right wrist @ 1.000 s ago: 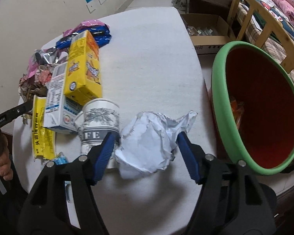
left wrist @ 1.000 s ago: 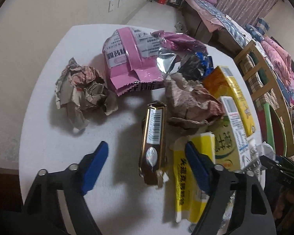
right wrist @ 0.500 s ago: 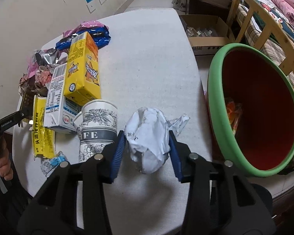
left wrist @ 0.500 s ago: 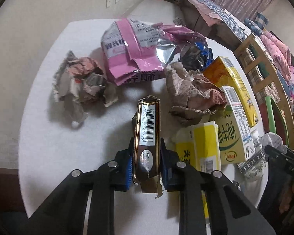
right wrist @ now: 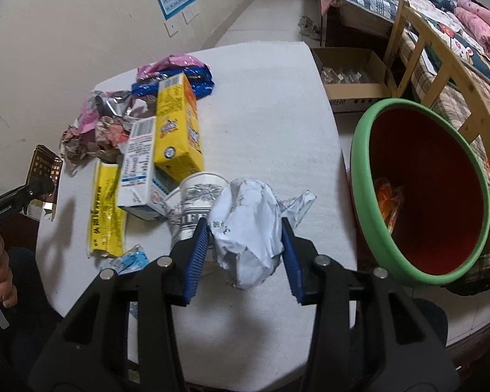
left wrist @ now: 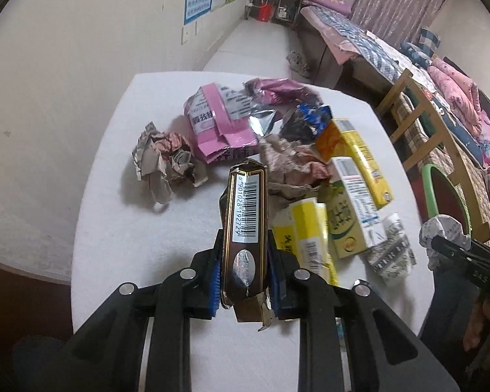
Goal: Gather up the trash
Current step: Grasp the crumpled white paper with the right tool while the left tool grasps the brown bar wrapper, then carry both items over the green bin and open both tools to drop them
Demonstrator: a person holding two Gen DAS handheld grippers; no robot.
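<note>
The left gripper is clenched on a slim dark-brown and gold cardboard packet with a barcode label. Its blue fingers press the packet's two long sides near the torn lower end, and the packet is lifted off the white round bench, pointing up and away from the camera. It looks light and fairly stiff, with glossy faces that could slide, so the hold across the narrow sides seems sound; the ragged flap at the bottom is no place to grip.

The right gripper has just been closing its jaws and now grasps a crumpled white paper ball with printed text. One ribbed blue finger and its partner squeeze the ball across its middle, above the bench. The ball looks very light and soft. It gives under pressure, so a grip on the bulk rather than the loose tail at its right should hold best.

Just behind the ball stands a printed white paper cup, touching a white and a yellow drink carton. Further wrappers lie beyond. A green-rimmed, red-lined bin stands beside the bench on the right, some orange scrap already inside.
</note>
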